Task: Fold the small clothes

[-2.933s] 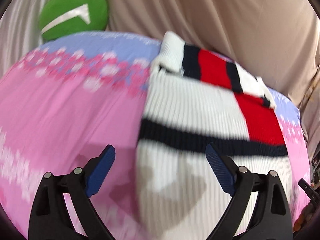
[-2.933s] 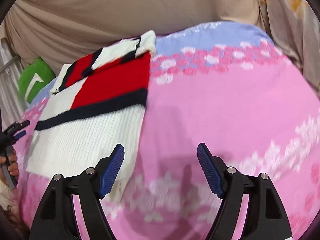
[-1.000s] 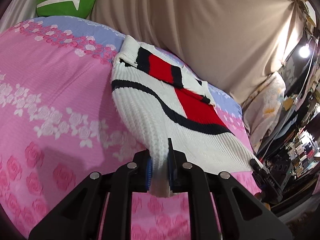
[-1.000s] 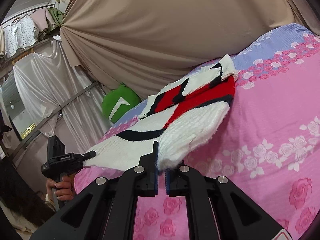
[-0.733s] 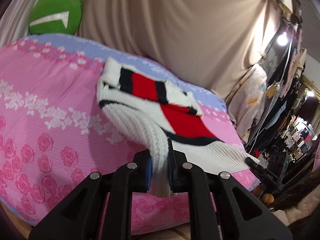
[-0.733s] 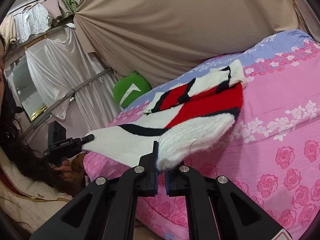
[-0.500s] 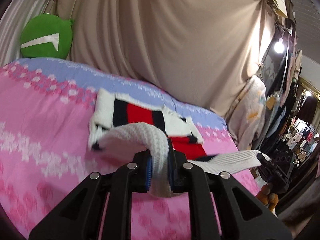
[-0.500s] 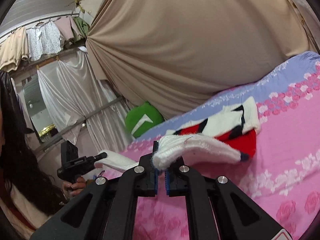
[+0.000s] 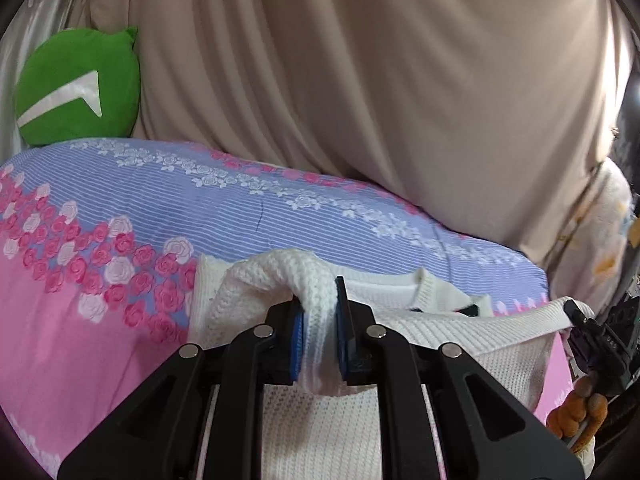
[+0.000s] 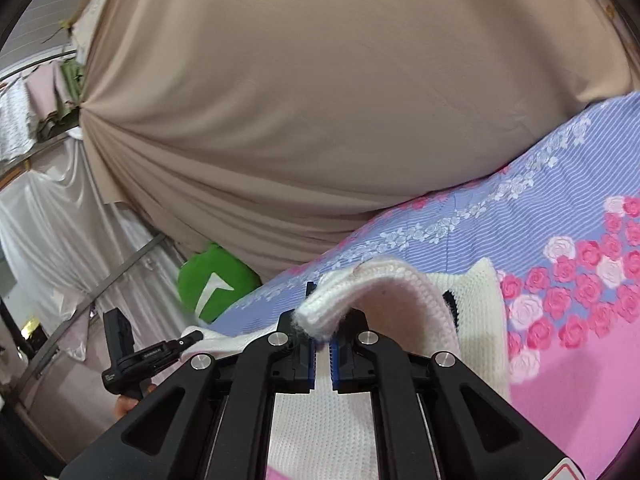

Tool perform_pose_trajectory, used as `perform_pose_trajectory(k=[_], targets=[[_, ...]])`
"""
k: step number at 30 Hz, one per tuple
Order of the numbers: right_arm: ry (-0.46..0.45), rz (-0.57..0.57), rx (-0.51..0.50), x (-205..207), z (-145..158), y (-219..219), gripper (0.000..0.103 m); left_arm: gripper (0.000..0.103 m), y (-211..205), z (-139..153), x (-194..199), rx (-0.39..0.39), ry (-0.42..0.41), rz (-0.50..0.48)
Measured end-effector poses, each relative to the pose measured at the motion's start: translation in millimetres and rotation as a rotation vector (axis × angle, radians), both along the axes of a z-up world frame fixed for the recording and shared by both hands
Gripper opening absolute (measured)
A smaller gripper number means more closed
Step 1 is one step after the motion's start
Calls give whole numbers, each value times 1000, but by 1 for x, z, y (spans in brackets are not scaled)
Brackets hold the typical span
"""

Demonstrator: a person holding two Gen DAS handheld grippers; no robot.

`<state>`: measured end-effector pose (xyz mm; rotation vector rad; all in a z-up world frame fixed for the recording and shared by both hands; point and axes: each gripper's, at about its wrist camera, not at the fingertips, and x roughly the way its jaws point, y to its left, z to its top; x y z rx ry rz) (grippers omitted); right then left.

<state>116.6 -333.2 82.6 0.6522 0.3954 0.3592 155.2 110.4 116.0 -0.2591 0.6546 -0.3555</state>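
One white knitted sweater [image 9: 432, 336] is seen on the bed, its hem lifted and carried over towards its collar end, so that the knit is doubled over itself. Small dark patches of the pattern [image 9: 474, 309] are visible near the neckline; no more of the pattern can be made out. Two corners of the hem are held, one by each of the two grippers. The left gripper [image 9: 319, 342] is closed on a thick roll of the knit, which is pinched between its two blue pads [image 9: 297, 340]. The right gripper [image 10: 322, 354] is likewise clamped on the other corner [image 10: 320, 312], with the fabric bunched over its fingertips and arching away to the right. Each gripper is also caught at the edge of the other's view, with part of a hand below it.

Beneath the sweater one bedsheet [image 9: 120, 208] is spread, pink with roses nearer the cameras and striped lilac farther away. One green cushion [image 9: 78, 88] with a white mark is propped at the far corner. A beige curtain [image 10: 320, 100] is hung behind the bed.
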Motion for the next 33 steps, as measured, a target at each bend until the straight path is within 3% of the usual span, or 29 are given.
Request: perform_pose_trajectory(k=[6, 8, 10, 12, 13, 14, 15, 16, 17, 19, 21, 24, 28, 30, 33], targets=[[121, -22, -21, 67, -37, -4, 5, 16, -16, -39, 70, 65, 108, 42], [204, -34, -40, 89, -56, -6, 11, 19, -19, -59, 87, 83, 160, 45], [253, -43, -15, 98, -67, -10, 13, 23, -19, -75, 98, 77, 195, 47], [218, -61, 2, 88, -61, -16, 19, 24, -12, -76, 95, 22, 188, 40], [167, -96, -5, 76, -52, -20, 31, 29, -8, -71, 89, -2, 167, 37], [119, -130, -14, 64, -44, -23, 50, 42, -3, -64, 81, -15, 140, 42], [80, -159, -18, 50, -37, -27, 58, 51, 2, -54, 72, -17, 99, 57], [49, -177, -18, 36, -32, -31, 63, 68, 7, -41, 59, -7, 42, 85], [44, -177, -21, 24, -28, -33, 63, 76, 12, -32, 48, 2, 2, 103], [67, -167, -34, 0, -28, -32, 63, 80, 19, -17, 25, 41, -46, 99], [101, -138, -62, -25, -34, -27, 63, 81, 23, -14, 6, 77, -30, 87], [199, -124, -142, -68, -54, -10, 63, 82, 28, -32, -24, 78, 45, 32], [309, -100, -170, -101, -90, 8, 64, 82, 33, -82, -56, 58, 193, 5], [349, -82, -173, -104, -104, 15, 64, 81, 37, -97, -64, 42, 223, 17], [394, -75, -215, -94, -113, 27, 58, 63, 38, -98, -70, 50, 217, 39]])
